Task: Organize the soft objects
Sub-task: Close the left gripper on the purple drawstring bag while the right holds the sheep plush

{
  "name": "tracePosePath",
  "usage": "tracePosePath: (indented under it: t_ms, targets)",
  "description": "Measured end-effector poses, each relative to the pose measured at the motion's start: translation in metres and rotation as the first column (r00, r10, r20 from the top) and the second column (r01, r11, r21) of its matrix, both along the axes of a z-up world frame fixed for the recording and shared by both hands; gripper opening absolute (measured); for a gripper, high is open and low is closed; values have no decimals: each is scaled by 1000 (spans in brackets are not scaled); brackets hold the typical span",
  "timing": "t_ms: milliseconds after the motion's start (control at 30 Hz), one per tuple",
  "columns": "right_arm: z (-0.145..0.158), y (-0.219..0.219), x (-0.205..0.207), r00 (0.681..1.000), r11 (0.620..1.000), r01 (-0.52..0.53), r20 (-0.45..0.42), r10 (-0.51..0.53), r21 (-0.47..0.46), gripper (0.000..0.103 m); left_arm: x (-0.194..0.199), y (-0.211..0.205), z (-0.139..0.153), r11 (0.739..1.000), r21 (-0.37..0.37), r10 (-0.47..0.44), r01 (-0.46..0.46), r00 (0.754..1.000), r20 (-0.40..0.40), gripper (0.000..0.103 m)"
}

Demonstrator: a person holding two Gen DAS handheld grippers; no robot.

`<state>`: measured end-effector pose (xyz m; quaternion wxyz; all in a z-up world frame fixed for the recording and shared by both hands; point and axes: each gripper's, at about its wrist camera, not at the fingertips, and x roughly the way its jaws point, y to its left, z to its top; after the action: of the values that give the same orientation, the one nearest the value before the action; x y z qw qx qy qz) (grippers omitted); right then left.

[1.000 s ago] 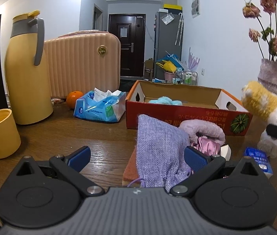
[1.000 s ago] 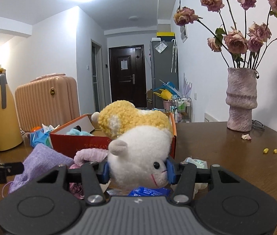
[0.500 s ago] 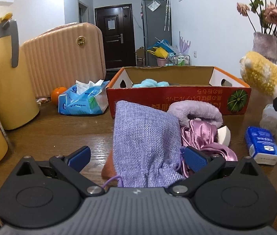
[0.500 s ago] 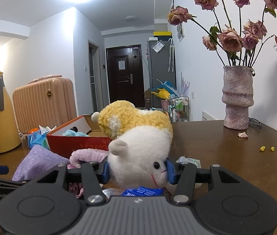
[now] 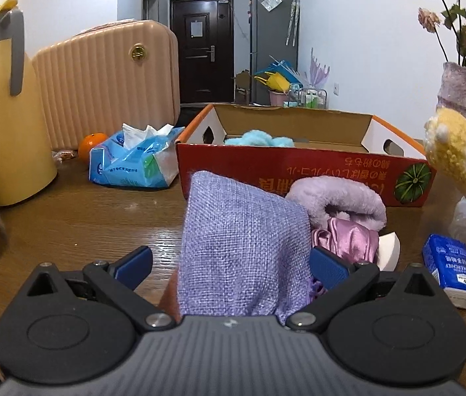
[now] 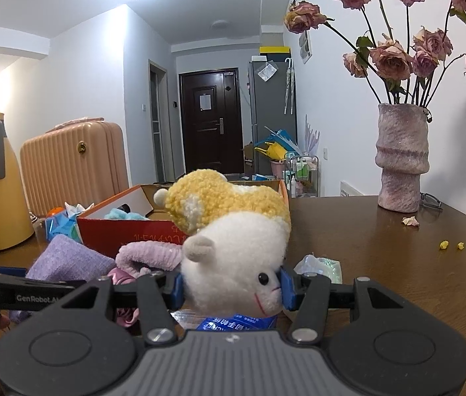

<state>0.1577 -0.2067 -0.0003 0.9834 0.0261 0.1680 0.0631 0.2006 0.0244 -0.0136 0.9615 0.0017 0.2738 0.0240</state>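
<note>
1. Plush toy (image 6: 233, 247), yellow and white, is clenched at its white head between the blue pads of the right gripper (image 6: 231, 288); it is held above a blue tissue packet (image 5: 451, 270), just right of the red cardboard box (image 5: 305, 175).
2. The left gripper (image 5: 229, 262) is seen with its fingers spread; the purple woven pouch (image 5: 243, 247) rises between them, the right pad at the cloth's edge, the left pad clear of it (nothing is grasped).
3. A lilac fleece piece (image 5: 338, 201) and pink satin cloth (image 5: 345, 241) are piled right of the pouch, near the box front.
4. A light-blue fluffy item (image 5: 256, 140) is lying inside the box.
5. A tissue pack (image 5: 134, 161), orange (image 5: 91, 142) and yellow jug (image 5: 2, 109) are found at far left on the wooden table (image 5: 84, 217).
</note>
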Motion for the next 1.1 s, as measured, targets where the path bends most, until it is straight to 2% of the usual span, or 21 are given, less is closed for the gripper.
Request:
tracePosePath:
  t_ms: [67,167,233,433,600,1100]
  targets:
    - [0,0,0,1000,1000,0,-1,0,0,52,-2,0,0,1000,-2,3,-3,1000,5,102]
    - [0,1,0,1000,1000,-2,-3,2,0,52,-3,0,0,1000,-4,-10,10,1000,0,90]
    - [0,1,1,1000,1000,-4,-4,4,0,52,-4,1,0,1000,-7,-13,13,1000,1,73]
    - [0,2,1,1000,1000,-17,-3,17,-1,52,-7,6,4,1000,-25,-3,3,1000,16,45]
    - [0,1,1,1000,1000,-19,-4,19,1,52,-13,11,11,999,-48,12,-9,999,48,38]
    - [-1,6,1,1000,1000,-11,26,12,-17,52,-32,17,39,997,-72,39,-27,985,170,38]
